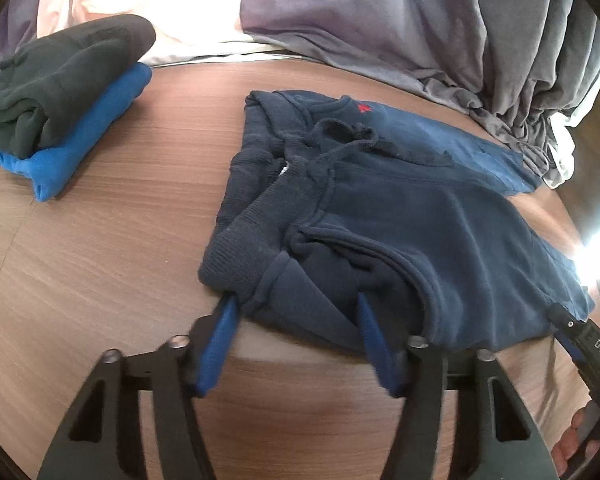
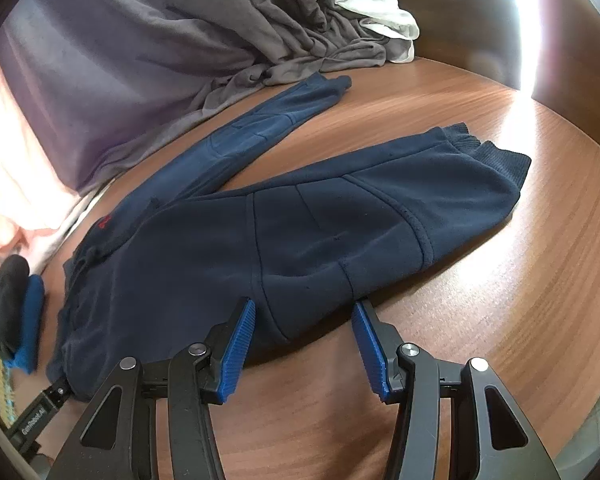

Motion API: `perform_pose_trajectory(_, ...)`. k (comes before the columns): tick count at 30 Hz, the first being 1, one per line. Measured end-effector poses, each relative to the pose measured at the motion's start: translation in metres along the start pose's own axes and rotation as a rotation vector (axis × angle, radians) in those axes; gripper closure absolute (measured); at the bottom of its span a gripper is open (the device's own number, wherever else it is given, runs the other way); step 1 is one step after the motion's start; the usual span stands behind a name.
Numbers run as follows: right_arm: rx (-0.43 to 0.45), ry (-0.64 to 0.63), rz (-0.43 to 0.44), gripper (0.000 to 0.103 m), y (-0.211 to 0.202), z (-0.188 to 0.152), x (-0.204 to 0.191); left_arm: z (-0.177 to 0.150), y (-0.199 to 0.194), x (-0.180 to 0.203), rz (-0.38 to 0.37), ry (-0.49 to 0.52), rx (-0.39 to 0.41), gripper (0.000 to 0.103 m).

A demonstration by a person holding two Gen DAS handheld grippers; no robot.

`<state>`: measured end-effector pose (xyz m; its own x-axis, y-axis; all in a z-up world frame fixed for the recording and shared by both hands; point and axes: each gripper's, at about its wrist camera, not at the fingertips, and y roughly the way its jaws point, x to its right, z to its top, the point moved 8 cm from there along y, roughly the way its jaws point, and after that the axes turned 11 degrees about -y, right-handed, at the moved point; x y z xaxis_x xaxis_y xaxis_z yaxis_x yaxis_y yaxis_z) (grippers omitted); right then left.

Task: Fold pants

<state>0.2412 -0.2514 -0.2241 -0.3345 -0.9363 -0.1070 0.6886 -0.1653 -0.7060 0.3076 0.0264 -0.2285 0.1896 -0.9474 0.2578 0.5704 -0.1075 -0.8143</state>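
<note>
Navy sweatpants [image 1: 400, 216] lie on the wooden table, waistband and drawstring at the left, legs stretching right. In the right wrist view the pants [image 2: 300, 240] show one leg lying near me with a ribbed cuff [image 2: 488, 152] and the other leg angled away toward the back. My left gripper [image 1: 296, 304] is open, its blue fingertips touching the waistband's near corner, one tip tucked under the cloth. My right gripper [image 2: 304, 308] is open at the near edge of the leg, the fabric edge between its fingers. The right gripper also shows in the left wrist view [image 1: 580, 340].
A stack of folded clothes, dark grey on bright blue [image 1: 60, 108], sits on the table's left side. Grey and white cloth [image 2: 300, 32] is heaped at the back edge. The wooden table [image 2: 520, 300] shows bare at the right. Strong glare at the right.
</note>
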Motion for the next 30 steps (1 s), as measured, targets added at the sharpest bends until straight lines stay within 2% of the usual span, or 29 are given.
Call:
perform_pose_trajectory(2,-0.002,-0.002,0.002,0.058,0.001,0.001,0.0,0.001,-0.001,0.003,0.002,0.015,0.014,0.064)
perform_pose_trajectory(4,-0.005,-0.018,0.001,0.079,0.001,0.001,-0.001,0.0,-0.003,0.005,-0.004,0.031,0.02,0.072)
perform_pose_trajectory(6,-0.014,-0.038,0.012,0.086,0.002,0.0,-0.004,0.001,-0.005,0.006,-0.004,0.041,0.03,0.078)
perform_pose_trajectory(7,-0.01,-0.048,0.006,0.094,0.0,0.001,-0.005,0.002,-0.007,0.007,-0.005,0.045,0.038,0.079)
perform_pose_trajectory(14,0.07,-0.126,-0.008,0.096,-0.031,0.024,-0.009,0.017,-0.034,0.017,-0.025,0.058,0.095,0.083)
perform_pose_trajectory(22,0.162,-0.186,0.048,0.098,-0.071,0.061,-0.022,0.041,-0.069,0.026,-0.039,0.028,0.15,0.086)
perform_pose_trajectory(24,0.176,-0.202,0.052,0.098,-0.077,0.068,-0.024,0.045,-0.075,0.03,-0.038,0.037,0.168,0.091)
perform_pose_trajectory(30,0.204,-0.244,0.084,0.098,-0.079,0.096,-0.03,0.061,-0.078,0.04,-0.02,0.036,0.205,0.092)
